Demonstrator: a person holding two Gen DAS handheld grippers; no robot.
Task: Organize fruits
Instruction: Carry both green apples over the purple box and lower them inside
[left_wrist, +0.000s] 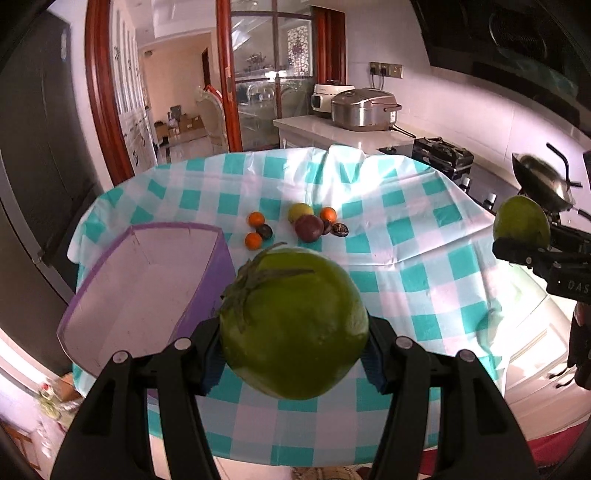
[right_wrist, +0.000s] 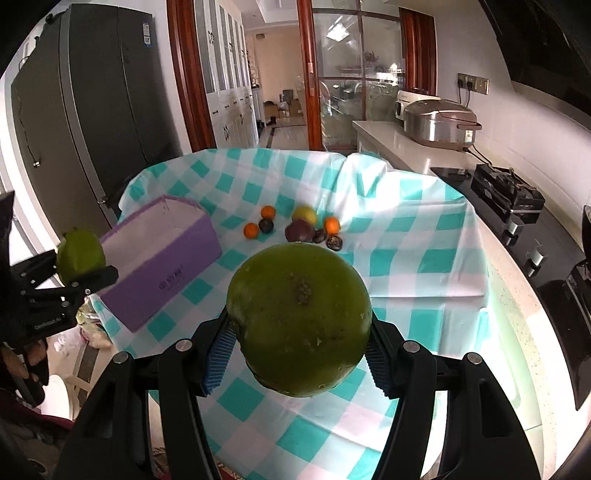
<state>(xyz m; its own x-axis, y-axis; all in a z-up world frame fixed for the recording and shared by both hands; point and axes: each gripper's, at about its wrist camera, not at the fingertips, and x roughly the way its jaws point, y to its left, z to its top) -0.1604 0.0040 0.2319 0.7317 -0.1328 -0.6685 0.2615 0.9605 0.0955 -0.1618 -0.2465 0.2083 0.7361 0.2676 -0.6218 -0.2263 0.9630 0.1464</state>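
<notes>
My left gripper (left_wrist: 295, 354) is shut on a large green fruit with a leafy stem (left_wrist: 291, 321), held above the checked table beside the open purple box (left_wrist: 147, 280). My right gripper (right_wrist: 301, 354) is shut on a second large green fruit (right_wrist: 301, 317), held above the table's near side. Each gripper shows in the other's view: the right one at the right edge (left_wrist: 524, 240), the left one at the left edge (right_wrist: 79, 266). A cluster of small fruits lies mid-table: oranges (left_wrist: 328, 214), a purple fruit (left_wrist: 309, 227), a yellow-green one (left_wrist: 300, 211), dark ones (left_wrist: 264, 231).
The purple box (right_wrist: 162, 258) stands at the table's left; nothing shows inside it. A counter with rice cookers (left_wrist: 364, 109) and a stove with a wok (left_wrist: 543, 181) lie to the right. A dark fridge (right_wrist: 92, 122) stands at the left.
</notes>
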